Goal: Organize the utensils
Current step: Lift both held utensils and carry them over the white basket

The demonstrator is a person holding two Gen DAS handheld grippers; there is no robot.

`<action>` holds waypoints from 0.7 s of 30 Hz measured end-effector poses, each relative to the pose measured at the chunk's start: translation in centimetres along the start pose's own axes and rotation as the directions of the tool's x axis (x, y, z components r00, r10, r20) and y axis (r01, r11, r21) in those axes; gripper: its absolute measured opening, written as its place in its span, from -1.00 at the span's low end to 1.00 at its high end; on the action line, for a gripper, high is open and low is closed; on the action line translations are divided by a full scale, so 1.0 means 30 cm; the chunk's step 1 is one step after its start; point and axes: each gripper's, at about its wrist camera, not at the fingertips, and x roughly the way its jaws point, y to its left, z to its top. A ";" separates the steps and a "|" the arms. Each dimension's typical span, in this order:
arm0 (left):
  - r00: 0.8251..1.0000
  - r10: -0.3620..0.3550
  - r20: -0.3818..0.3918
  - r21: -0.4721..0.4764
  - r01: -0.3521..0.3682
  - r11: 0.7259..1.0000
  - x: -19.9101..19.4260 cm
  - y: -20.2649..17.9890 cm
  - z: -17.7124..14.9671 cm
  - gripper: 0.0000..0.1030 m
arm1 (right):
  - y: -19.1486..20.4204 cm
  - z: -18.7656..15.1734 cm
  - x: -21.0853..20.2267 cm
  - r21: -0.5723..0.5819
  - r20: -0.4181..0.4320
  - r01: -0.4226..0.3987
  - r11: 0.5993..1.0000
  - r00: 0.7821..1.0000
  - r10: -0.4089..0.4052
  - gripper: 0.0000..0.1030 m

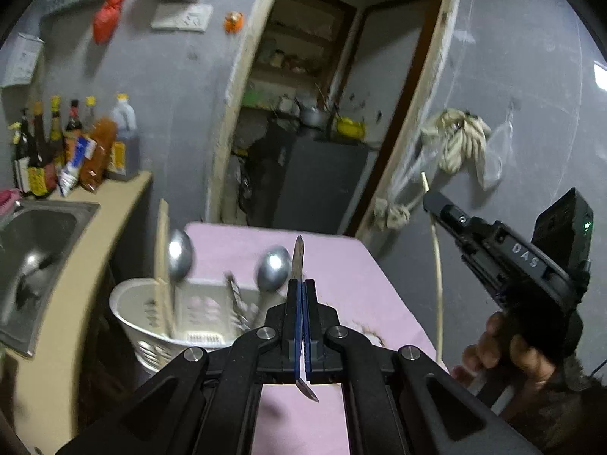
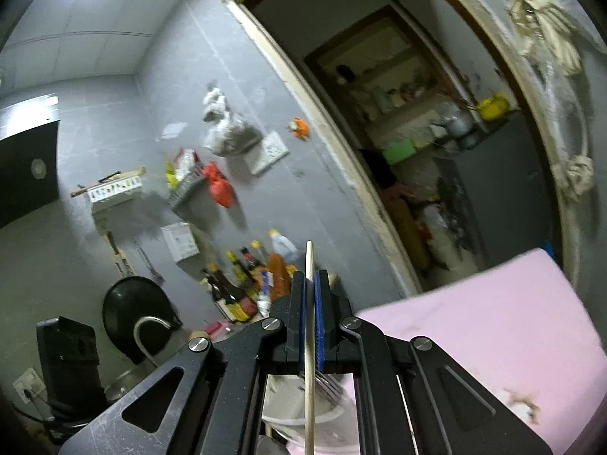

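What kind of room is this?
Most likely a small home kitchen. There is a metal sink set in a counter, sauce bottles lined up against the wall, and a white utensil basket holding spoons on a pink-covered table.

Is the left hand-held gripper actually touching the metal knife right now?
Touching. The left wrist view shows the left hand-held gripper shut on the slim metal knife: both blue-lined fingers press its sides, one end sticking out ahead and the other behind.
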 end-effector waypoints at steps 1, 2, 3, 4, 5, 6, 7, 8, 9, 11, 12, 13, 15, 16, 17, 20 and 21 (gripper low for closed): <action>1.000 0.008 0.014 -0.002 -0.007 1.000 -0.015 0.014 0.016 -0.97 | 0.017 0.002 0.018 -0.004 0.007 -0.010 1.000 1.000 0.010 -0.91; 0.999 0.018 0.034 -0.007 -0.018 1.000 -0.035 0.038 0.038 -0.97 | 0.041 0.007 0.049 -0.007 0.020 -0.028 1.000 0.999 0.028 -0.91; 0.999 0.026 0.045 -0.010 -0.026 1.000 -0.043 0.049 0.046 -0.97 | 0.057 0.012 0.068 -0.008 0.029 -0.038 0.999 0.999 0.038 -0.91; 0.997 0.043 0.065 -0.011 -0.043 0.999 -0.058 0.072 0.065 -0.97 | 0.078 0.019 0.091 -0.013 0.048 -0.051 0.999 0.998 0.052 -0.91; 0.995 0.056 0.080 -0.014 -0.056 0.998 -0.069 0.091 0.079 -0.97 | 0.091 0.026 0.102 -0.016 0.058 -0.058 0.998 0.997 0.059 -0.91; 0.993 0.068 0.093 -0.018 -0.067 0.998 -0.079 0.110 0.092 -0.97 | 0.112 0.033 0.122 -0.021 0.078 -0.069 0.997 0.994 0.071 -0.91; 0.991 0.081 0.106 -0.022 -0.079 0.997 -0.088 0.131 0.105 -0.97 | 0.130 0.038 0.143 -0.025 0.095 -0.079 0.997 0.992 0.081 -0.91; 0.989 0.093 0.119 -0.027 -0.090 0.996 -0.094 0.148 0.119 -0.97 | 0.141 0.042 0.151 -0.027 0.103 -0.083 0.996 0.991 0.085 -0.91; 0.987 0.101 0.128 -0.030 -0.098 0.995 -0.095 0.158 0.128 -0.97 | 0.156 0.041 0.172 -0.033 0.116 -0.084 0.996 0.989 0.087 -0.91; 0.980 0.130 0.153 -0.041 -0.125 0.991 -0.100 0.198 0.153 -0.97 | 0.179 0.033 0.213 -0.036 0.135 -0.068 0.997 0.988 0.072 -0.92; 0.977 0.142 0.159 -0.046 -0.136 0.990 -0.101 0.215 0.159 -0.97 | 0.183 0.021 0.230 -0.036 0.145 -0.049 0.998 0.988 0.053 -0.91; 0.975 0.153 0.164 -0.051 -0.146 0.988 -0.098 0.233 0.164 -0.97 | 0.188 0.017 0.238 -0.037 0.153 -0.034 0.999 0.987 0.039 -0.91; 0.972 0.167 0.166 -0.062 -0.159 0.985 -0.091 0.262 0.164 -0.97 | 0.184 -0.009 0.265 -0.039 0.166 0.010 0.999 0.986 -0.004 -0.91; 0.971 0.174 0.163 -0.068 -0.165 0.984 -0.083 0.277 0.162 -0.97 | 0.179 -0.033 0.288 -0.042 0.166 0.040 0.998 0.986 -0.033 -0.91; 0.971 0.178 0.158 -0.075 -0.168 0.983 -0.070 0.295 0.158 -0.97 | 0.176 -0.037 0.297 -0.043 0.168 0.052 0.998 0.985 -0.044 -0.91; 0.972 0.186 0.145 -0.088 -0.174 0.981 -0.032 0.329 0.134 -0.97 | 0.157 -0.086 0.338 -0.053 0.174 0.109 0.993 0.980 -0.099 -0.91; 0.972 0.189 0.138 -0.091 -0.177 0.980 -0.015 0.342 0.122 -0.97 | 0.160 -0.089 0.350 -0.060 0.177 0.125 0.990 0.978 -0.112 -0.91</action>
